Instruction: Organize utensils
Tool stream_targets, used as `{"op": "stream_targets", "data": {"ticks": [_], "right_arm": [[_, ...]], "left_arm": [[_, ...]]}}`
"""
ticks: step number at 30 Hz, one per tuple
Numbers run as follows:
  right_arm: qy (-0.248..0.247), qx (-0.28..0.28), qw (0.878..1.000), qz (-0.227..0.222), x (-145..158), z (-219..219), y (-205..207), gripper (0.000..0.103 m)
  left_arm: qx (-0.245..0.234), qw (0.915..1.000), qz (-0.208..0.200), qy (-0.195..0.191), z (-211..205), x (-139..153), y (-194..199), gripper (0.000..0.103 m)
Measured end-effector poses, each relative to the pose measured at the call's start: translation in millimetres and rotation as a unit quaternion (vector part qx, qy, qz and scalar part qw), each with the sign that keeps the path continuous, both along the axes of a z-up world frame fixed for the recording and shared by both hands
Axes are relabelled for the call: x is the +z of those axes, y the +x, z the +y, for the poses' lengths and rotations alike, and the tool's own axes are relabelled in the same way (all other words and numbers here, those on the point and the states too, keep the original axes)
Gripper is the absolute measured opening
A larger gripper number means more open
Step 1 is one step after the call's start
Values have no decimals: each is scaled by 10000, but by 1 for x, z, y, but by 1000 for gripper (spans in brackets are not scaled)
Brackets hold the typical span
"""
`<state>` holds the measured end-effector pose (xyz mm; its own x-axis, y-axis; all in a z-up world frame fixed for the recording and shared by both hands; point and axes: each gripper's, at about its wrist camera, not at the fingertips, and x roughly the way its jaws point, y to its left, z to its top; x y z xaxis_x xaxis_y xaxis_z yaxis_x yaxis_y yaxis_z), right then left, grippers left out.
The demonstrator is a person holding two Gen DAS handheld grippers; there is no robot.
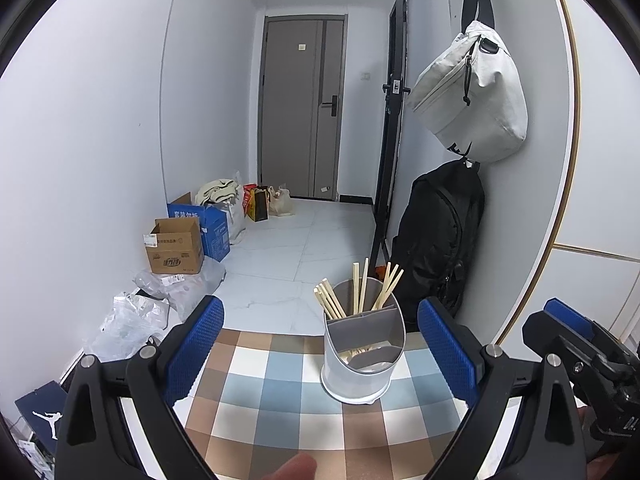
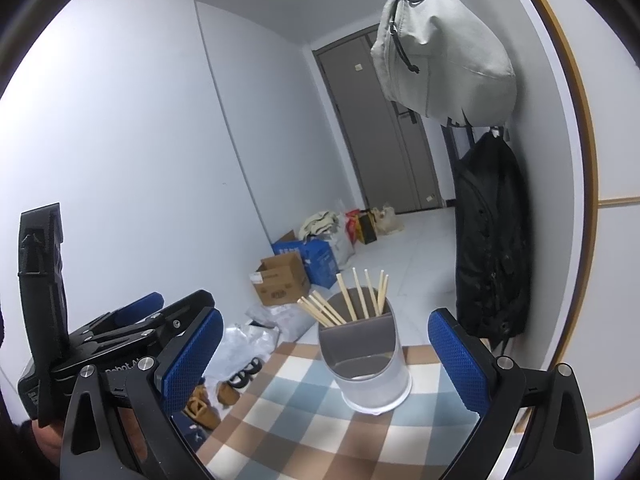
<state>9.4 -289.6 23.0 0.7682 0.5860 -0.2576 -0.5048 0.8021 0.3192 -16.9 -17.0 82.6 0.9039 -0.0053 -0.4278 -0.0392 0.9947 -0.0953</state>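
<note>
A white utensil holder (image 1: 362, 354) with grey dividers stands near the far edge of the checked tablecloth (image 1: 280, 408). Several wooden chopsticks (image 1: 360, 292) stand in its back compartment, and pale utensils lie low in a front compartment. My left gripper (image 1: 320, 348) is open and empty, its blue pads on either side of the holder, short of it. In the right wrist view the holder (image 2: 366, 364) with chopsticks (image 2: 352, 300) stands between the blue pads of my open, empty right gripper (image 2: 326, 354). The left gripper (image 2: 132, 328) shows at the left there.
A white bag (image 1: 472, 92) and a black backpack (image 1: 436, 236) hang on the wall at right, close behind the table's edge. Cardboard boxes (image 1: 176, 246), plastic bags (image 1: 132, 316) and shoes (image 2: 208, 400) lie on the floor at left. A grey door (image 1: 300, 108) closes the hallway.
</note>
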Motion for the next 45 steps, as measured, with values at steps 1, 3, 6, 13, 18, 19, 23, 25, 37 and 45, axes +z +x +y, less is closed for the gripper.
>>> {"op": "stream_targets", "data": {"ticks": [1, 3, 6, 13, 18, 19, 23, 25, 37, 45], "right_arm": [[-6, 5, 10000, 1, 0, 0, 0, 103], [-16, 7, 10000, 3, -1, 1, -1, 103], [-27, 7, 10000, -4, 0, 1, -1, 103], [-27, 13, 10000, 9, 0, 1, -1, 103], [-13, 2, 10000, 3, 1, 2, -1, 103], [-8, 2, 10000, 8, 1, 2, -1, 103], [-16, -9, 10000, -3, 1, 2, -2, 103], [-16, -5, 10000, -7, 1, 2, -3, 103], [15, 3, 10000, 49, 3, 1, -3, 103], [9, 14, 10000, 41, 3, 2, -3, 103]], "left_arm": [[9, 10000, 2, -5, 0, 0, 0, 95], [8, 10000, 14, -18, 1, -1, 0, 95], [7, 10000, 19, -15, 1, -2, 1, 95], [24, 10000, 77, -56, 1, -3, 3, 95], [35, 9999, 95, -71, 1, -5, 5, 95], [30, 9999, 94, -71, 0, -5, 5, 95], [14, 9999, 91, -61, -1, -5, 5, 95], [16, 9999, 87, -56, -1, -6, 5, 95], [-6, 9999, 118, -106, -1, -7, 4, 95], [27, 9999, 113, -106, 0, -9, 4, 95]]}}
